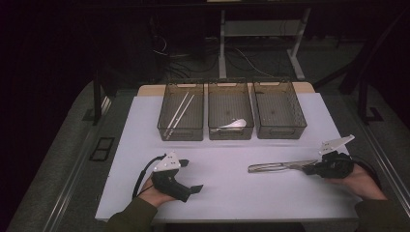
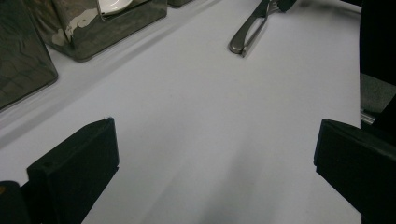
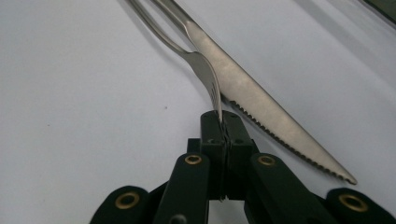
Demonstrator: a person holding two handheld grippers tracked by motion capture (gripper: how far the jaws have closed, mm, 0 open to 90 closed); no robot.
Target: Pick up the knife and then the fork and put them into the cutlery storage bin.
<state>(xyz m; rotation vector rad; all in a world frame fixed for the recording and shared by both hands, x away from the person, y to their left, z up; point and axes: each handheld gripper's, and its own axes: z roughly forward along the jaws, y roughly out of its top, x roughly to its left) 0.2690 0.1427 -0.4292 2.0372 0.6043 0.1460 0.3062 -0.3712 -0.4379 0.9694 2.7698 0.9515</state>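
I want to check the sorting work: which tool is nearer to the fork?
Right. The right tool is shut on the fork, beside the knife. The left tool rests open, well apart on the table's other side.

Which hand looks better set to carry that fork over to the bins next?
The right. Its tool is already shut on the fork, tines pinched, beside the knife. The left tool stands open over bare white table, far from the cutlery, so it would have to travel and grasp first.
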